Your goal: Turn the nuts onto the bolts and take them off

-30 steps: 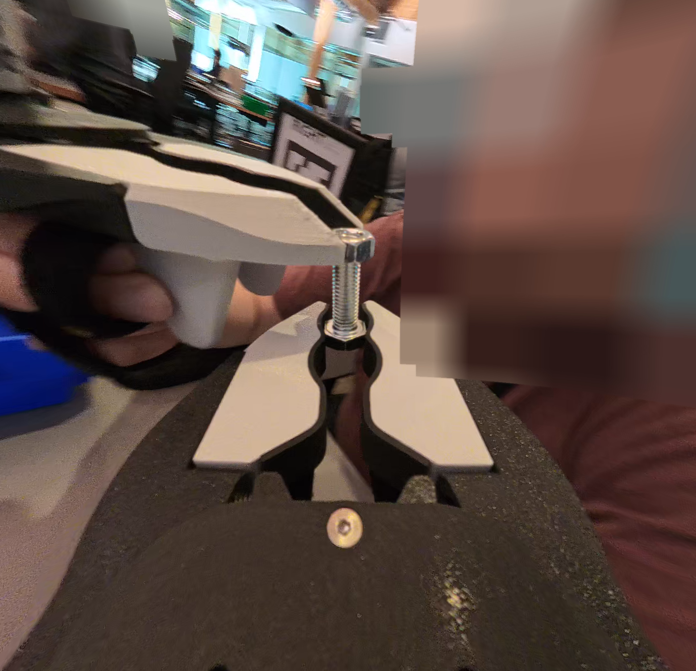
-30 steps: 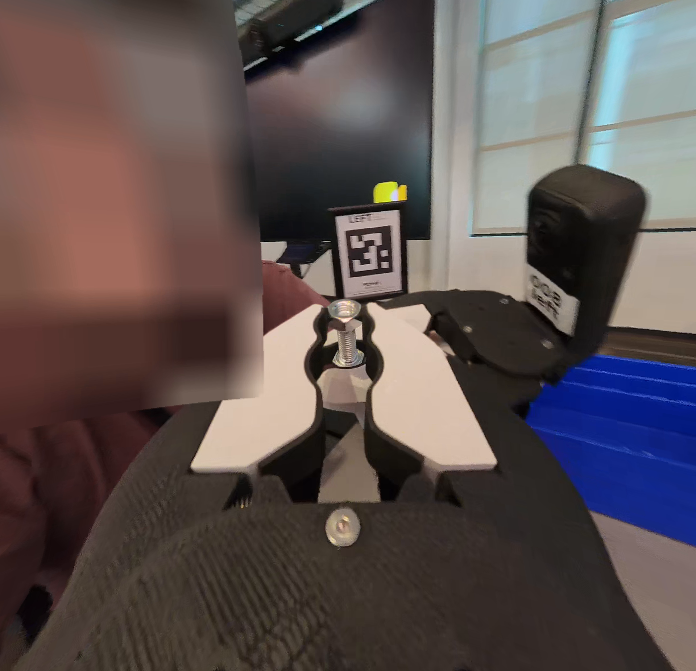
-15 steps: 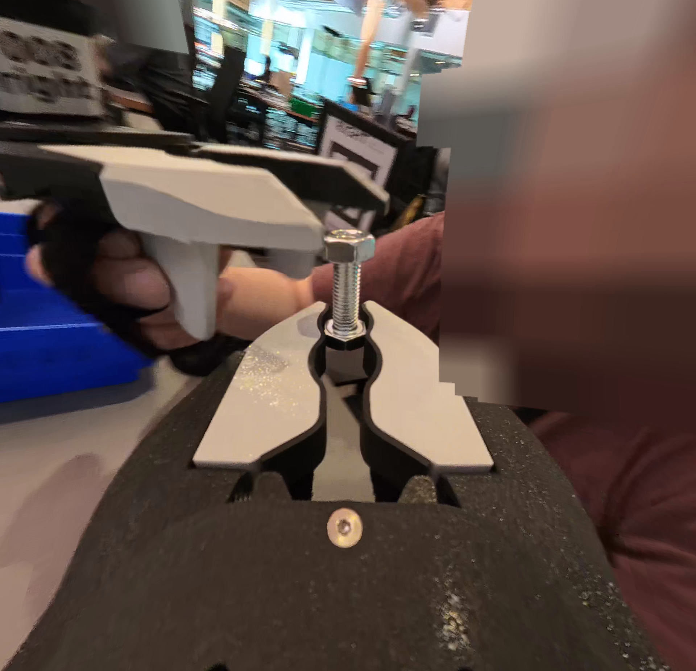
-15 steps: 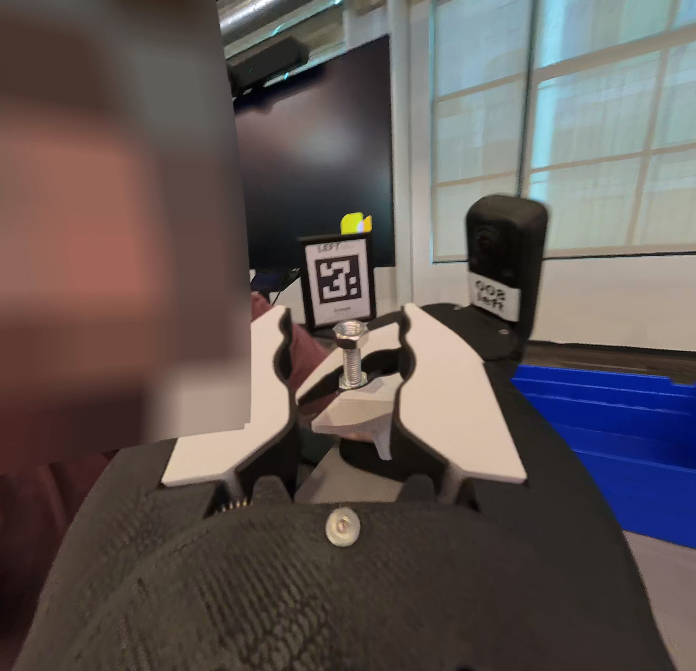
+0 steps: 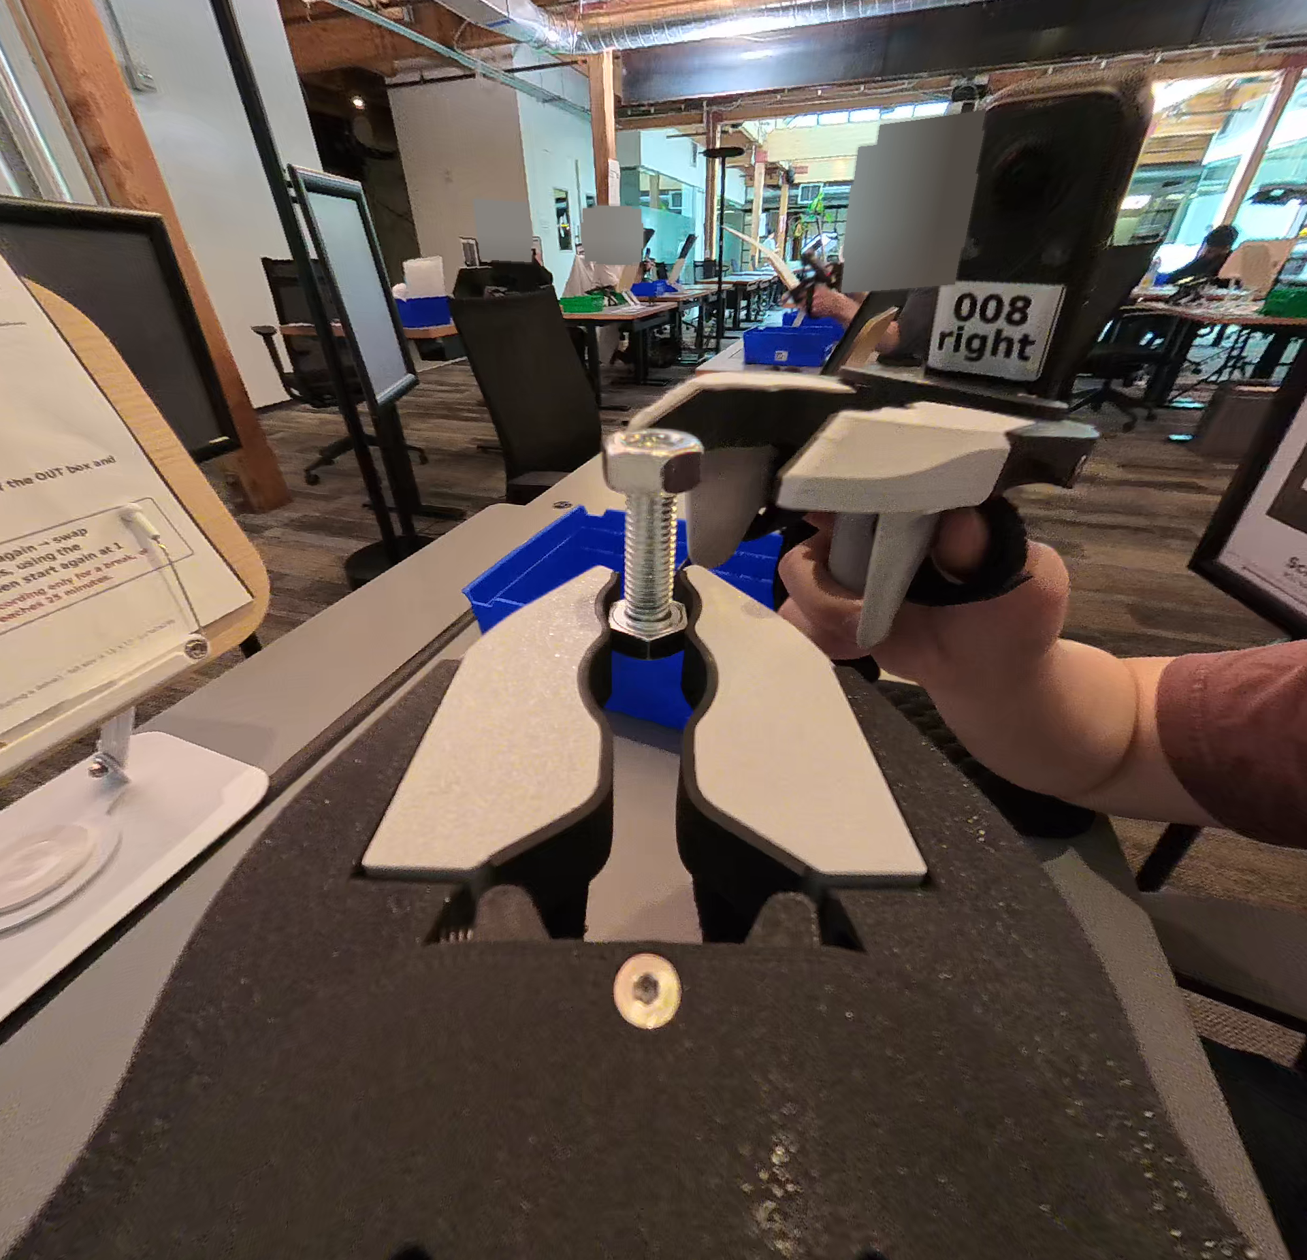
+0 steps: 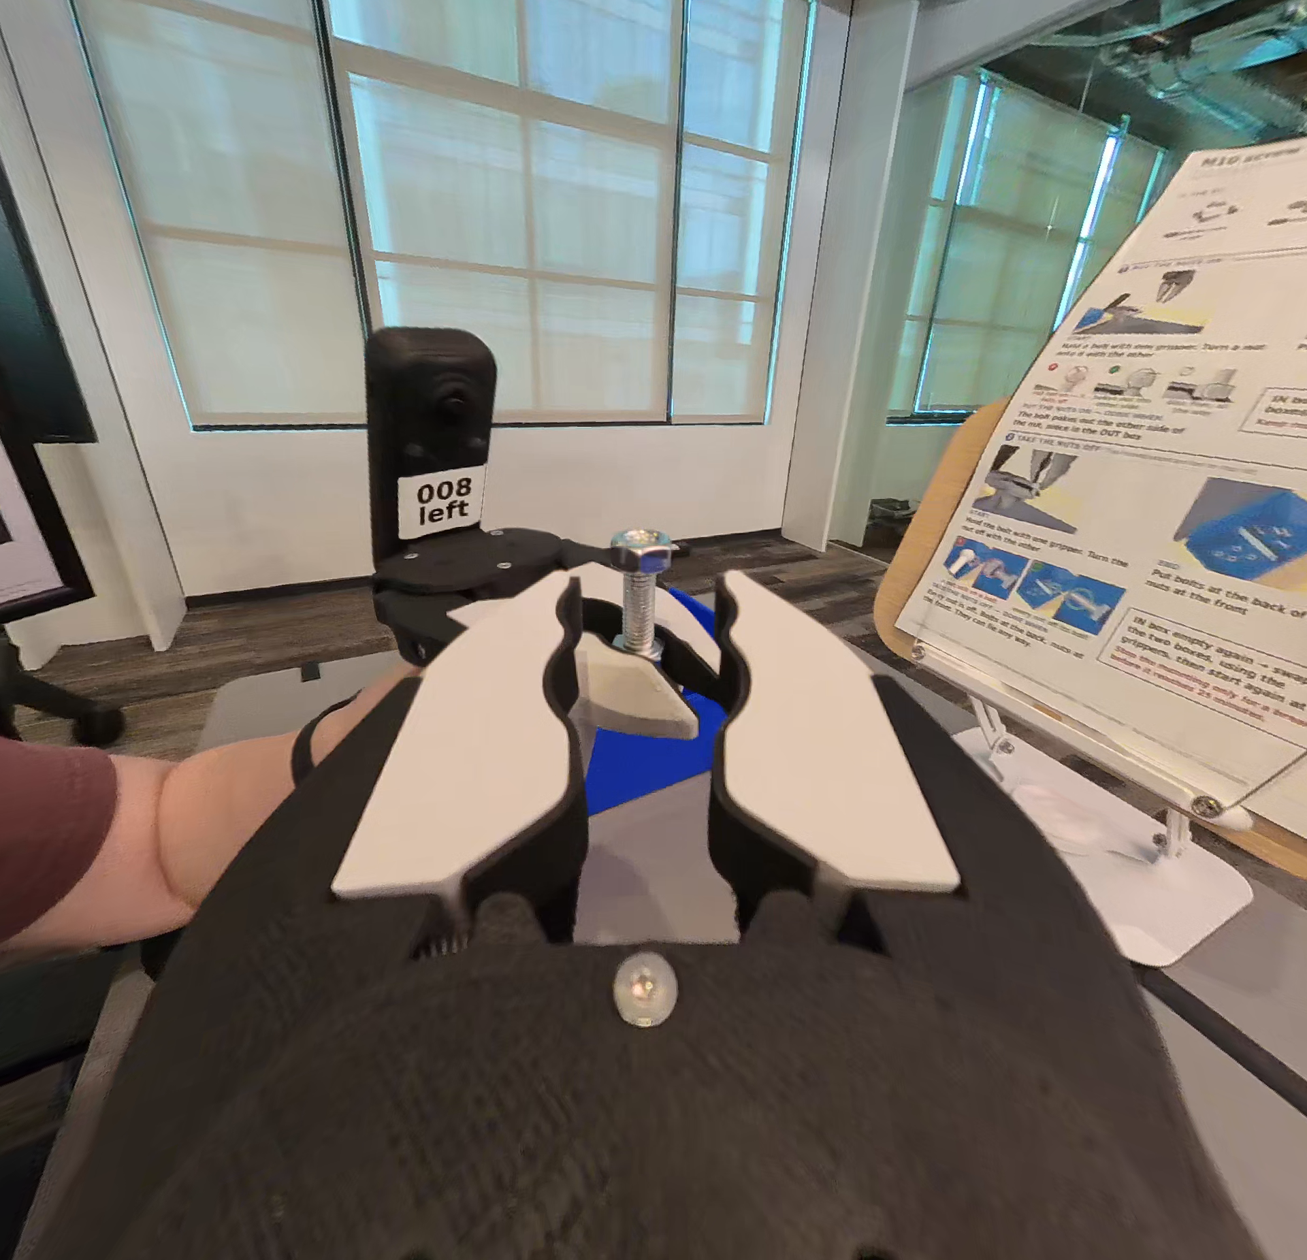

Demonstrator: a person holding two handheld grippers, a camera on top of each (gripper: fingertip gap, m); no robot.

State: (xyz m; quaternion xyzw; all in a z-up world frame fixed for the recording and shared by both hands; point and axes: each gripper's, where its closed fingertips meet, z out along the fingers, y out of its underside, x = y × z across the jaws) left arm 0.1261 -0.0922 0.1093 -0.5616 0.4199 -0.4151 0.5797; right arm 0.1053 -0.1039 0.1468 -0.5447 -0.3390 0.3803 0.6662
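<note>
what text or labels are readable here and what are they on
I won't quote writing; these things bear it:
White sticker on the black camera, left wrist view: readable.
White sticker on the black camera, right wrist view: readable.
Instruction sheet on the wooden stand: partly blurred.
Framed sign: cut off.
Bolt, nut: none seen.

Bright daylight from the windows [image 6: 523,186], wide-angle bending at edges, slight blur in the right wrist view.

claw [image 5: 647,632]: white fingers | black textured body | silver screw | maroon sleeve [image 5: 1234,738]
</note>
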